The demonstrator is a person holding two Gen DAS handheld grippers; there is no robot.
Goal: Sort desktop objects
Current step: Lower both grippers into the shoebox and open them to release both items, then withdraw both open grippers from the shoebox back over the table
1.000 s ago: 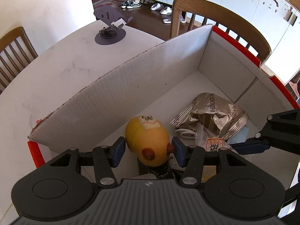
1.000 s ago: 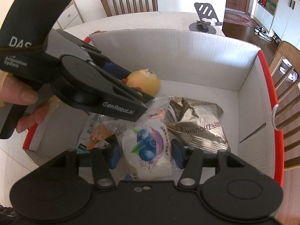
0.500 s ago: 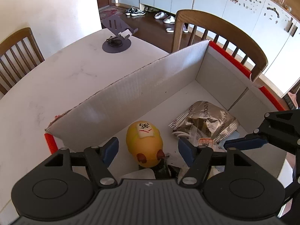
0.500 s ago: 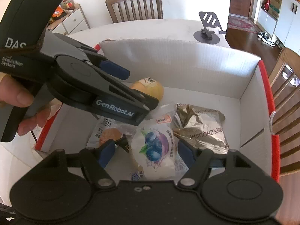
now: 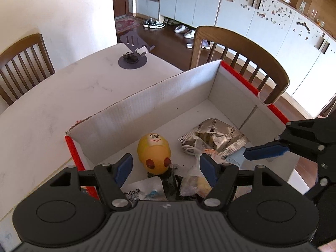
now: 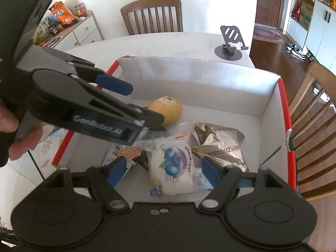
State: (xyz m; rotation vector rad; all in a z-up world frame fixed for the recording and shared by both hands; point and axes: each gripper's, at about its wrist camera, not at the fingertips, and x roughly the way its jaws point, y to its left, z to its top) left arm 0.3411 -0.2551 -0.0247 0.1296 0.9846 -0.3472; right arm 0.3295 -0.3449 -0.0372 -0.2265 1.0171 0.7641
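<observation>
1. Left hand-held gripper (image 5: pixel 166 169) and right hand-held gripper (image 6: pixel 162 171): both wide apart, holding nothing.
2. Box (image 6: pixel 199 84) holds yellow toy (image 6: pixel 168 110) at 11 o'clock, blueberry packet (image 6: pixel 174 163) at 6 and foil bag (image 6: pixel 220 145) at 3.
3. Bench (image 5: pixel 42 109) looks nearly sorted; only a phone stand (image 5: pixel 134 52) remains.

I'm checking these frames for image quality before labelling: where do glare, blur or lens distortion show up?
Left wrist view: the crinkled silver foil snack bag throws bright glints, and fisheye bends the white cabinet fronts. Right wrist view: the left gripper is close and soft, its lettering blurred; the blueberry-printed white packet stays sharp.
</observation>
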